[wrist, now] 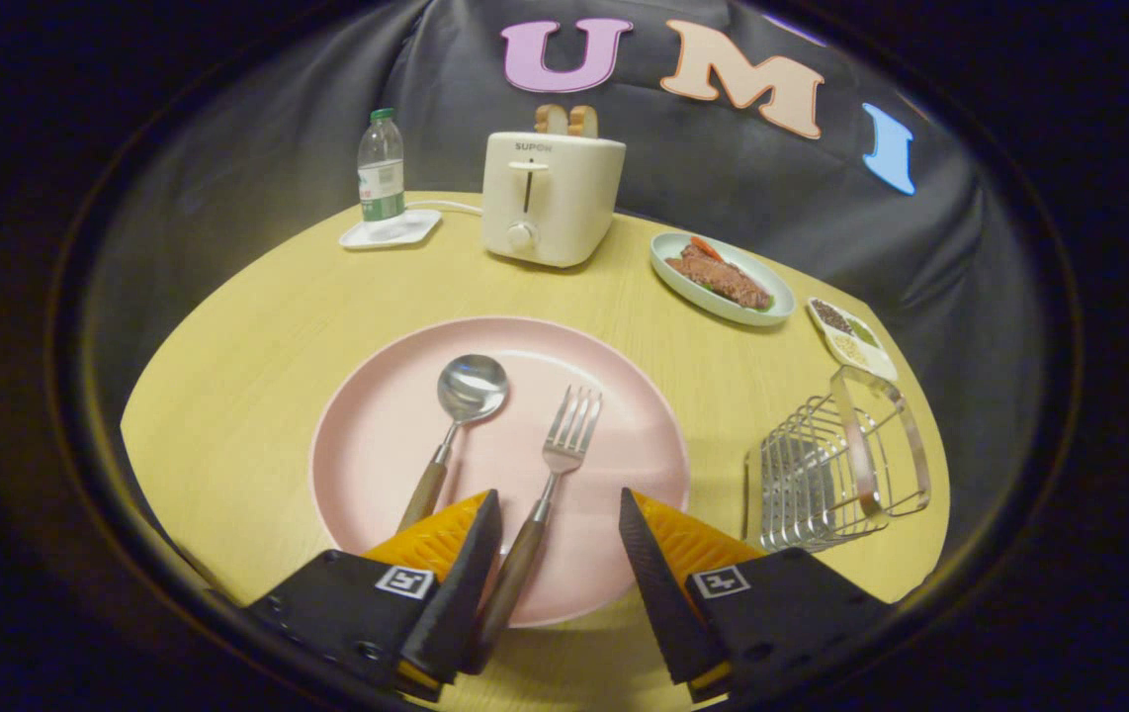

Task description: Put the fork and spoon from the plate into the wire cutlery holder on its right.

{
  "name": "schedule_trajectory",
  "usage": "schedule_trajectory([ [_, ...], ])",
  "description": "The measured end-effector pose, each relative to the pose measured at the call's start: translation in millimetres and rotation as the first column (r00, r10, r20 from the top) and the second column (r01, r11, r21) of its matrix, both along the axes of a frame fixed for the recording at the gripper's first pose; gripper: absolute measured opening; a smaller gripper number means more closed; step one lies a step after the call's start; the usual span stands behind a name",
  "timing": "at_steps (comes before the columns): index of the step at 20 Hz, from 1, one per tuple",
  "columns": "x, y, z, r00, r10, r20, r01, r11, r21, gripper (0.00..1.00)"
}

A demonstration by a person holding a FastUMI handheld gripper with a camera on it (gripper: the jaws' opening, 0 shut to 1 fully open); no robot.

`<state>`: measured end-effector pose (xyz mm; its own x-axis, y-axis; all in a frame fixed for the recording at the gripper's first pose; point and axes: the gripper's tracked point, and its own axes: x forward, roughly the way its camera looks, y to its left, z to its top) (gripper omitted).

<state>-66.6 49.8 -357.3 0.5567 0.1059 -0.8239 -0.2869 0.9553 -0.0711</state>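
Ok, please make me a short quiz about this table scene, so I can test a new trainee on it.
1. True or false: the fork and the spoon both lie on the pink plate.
2. What is the handle between the open fingers of the gripper part of?
A. the spoon
B. the fork
C. the wire cutlery holder
3. Fill in: two slices of bread stick up out of the ______.

Key
1. True.
2. B. It lies close to the left finger, and nothing is gripped.
3. toaster
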Motion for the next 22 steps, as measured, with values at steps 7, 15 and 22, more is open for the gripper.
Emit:
schedule_trajectory([
  [7, -3.9, 5.6, -2.2, 1.0, 0.001, -0.029, -0.001, 1.0, 0.014, 0.38],
  [15, -3.5, 0.5, -6.3, 0.997, -0.035, -0.071, 0.037, 0.999, 0.03, 0.13],
  [22, -8.8, -2.9, -0.4, 0.993, 0.03, -0.111, -0.027, 0.999, 0.031, 0.08],
])
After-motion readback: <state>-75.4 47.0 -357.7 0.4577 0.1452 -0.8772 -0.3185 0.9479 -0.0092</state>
